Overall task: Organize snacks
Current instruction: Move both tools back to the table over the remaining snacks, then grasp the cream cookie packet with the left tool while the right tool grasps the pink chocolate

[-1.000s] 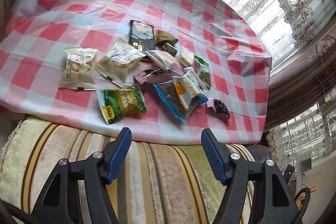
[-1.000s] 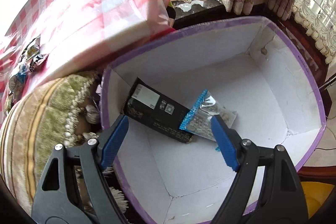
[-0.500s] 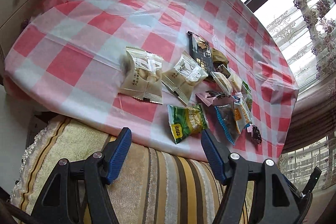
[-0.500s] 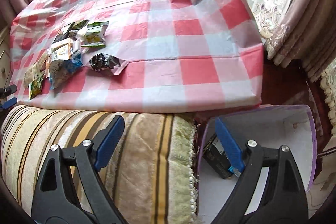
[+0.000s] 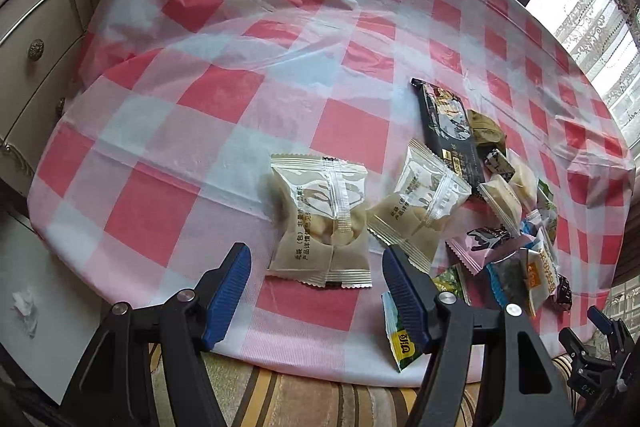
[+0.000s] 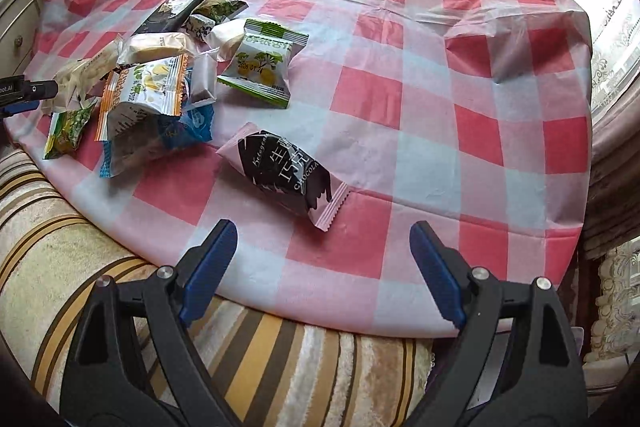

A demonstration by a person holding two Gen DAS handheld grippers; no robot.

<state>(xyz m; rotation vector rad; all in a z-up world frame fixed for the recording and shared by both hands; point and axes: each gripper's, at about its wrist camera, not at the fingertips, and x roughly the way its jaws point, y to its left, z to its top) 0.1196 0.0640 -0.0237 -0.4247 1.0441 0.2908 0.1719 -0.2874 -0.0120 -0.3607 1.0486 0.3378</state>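
I have a hand-held gripper in each hand and both are empty. My left hand-held gripper (image 5: 316, 277) stands about half open, pointing down at the pale packet (image 5: 320, 219) that lies flat near the front edge of the desk (image 5: 224, 95); the packet sits in line with the gap between the jaws, but the pads are not on it. My right hand-held gripper (image 6: 323, 255) is wide, its jaws having just been opening with nothing between them, and it faces the chocolate packet (image 6: 286, 177), which lies on its own, apart from the main heap. That heap (image 6: 160, 75) of mixed snacks is spread on the checked cloth between my two hands, with a second pale packet (image 5: 420, 205) just beside the first and a long black bar (image 5: 450, 131) behind it. No box or tray shows in either view, so I cannot say from here where the snacks are meant to end up. I judge that I am at the reaching step, each hand lined up for a fresh pick. Next I would lower each hand until the pads straddle its packet, then close on the puffed middle instead of the crimped ends, because the wrappers look slick and the thin cloth could bunch up under the fingers. The striped cushion (image 6: 120, 267) at the near edge leaves little room to come in low.
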